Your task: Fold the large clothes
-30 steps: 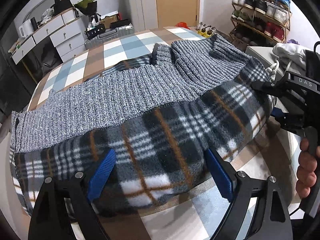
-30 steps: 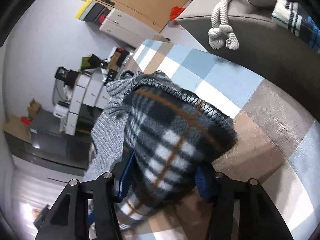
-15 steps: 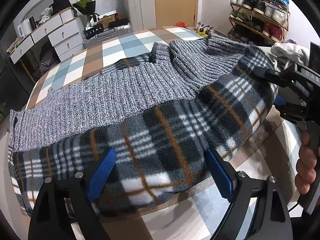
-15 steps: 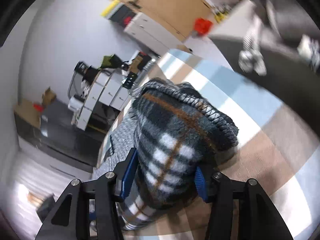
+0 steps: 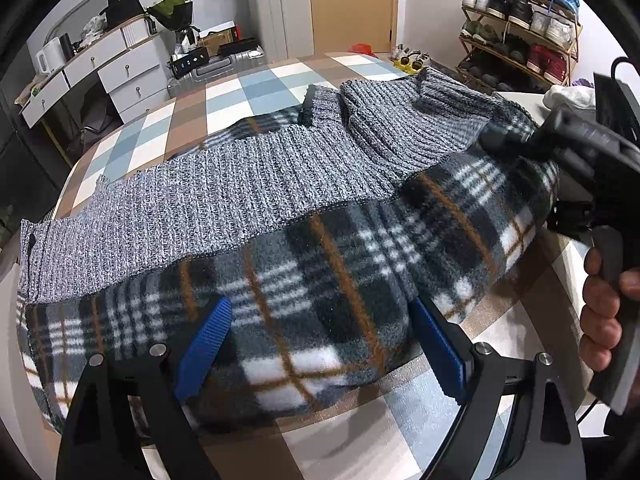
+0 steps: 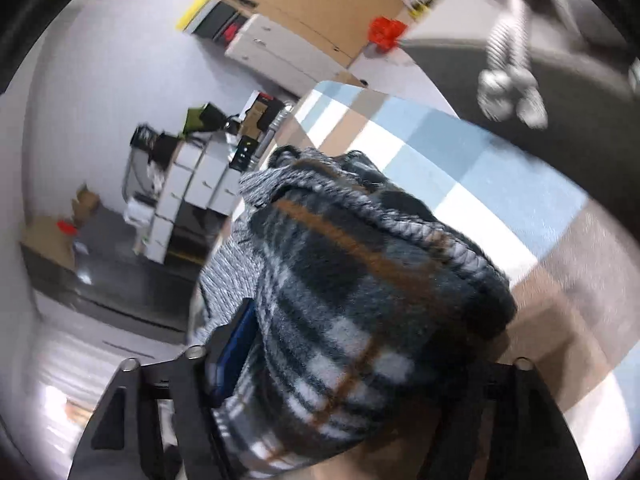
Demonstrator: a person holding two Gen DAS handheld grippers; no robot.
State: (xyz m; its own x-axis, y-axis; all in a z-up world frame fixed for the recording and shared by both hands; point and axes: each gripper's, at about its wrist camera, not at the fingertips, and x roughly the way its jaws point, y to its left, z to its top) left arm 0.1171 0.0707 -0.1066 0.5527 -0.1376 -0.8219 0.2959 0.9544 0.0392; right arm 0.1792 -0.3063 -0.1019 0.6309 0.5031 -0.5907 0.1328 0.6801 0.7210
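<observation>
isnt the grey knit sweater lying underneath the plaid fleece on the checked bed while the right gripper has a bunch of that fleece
Not quite: the layering is reversed. The left wrist view shows the grey knit sweater lying on top of the plaid fleece, which spreads out beneath it on the checked bed. The rest holds: the right gripper does have a bunch of the fleece between its jaws.

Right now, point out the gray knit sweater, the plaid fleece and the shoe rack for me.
gray knit sweater [image 5: 240, 200], left wrist view, on the ribbed body panel.
plaid fleece [image 5: 340, 280], left wrist view, on the folded front bulge.
shoe rack [image 5: 516, 24], left wrist view, on a middle shelf of shoes.
</observation>
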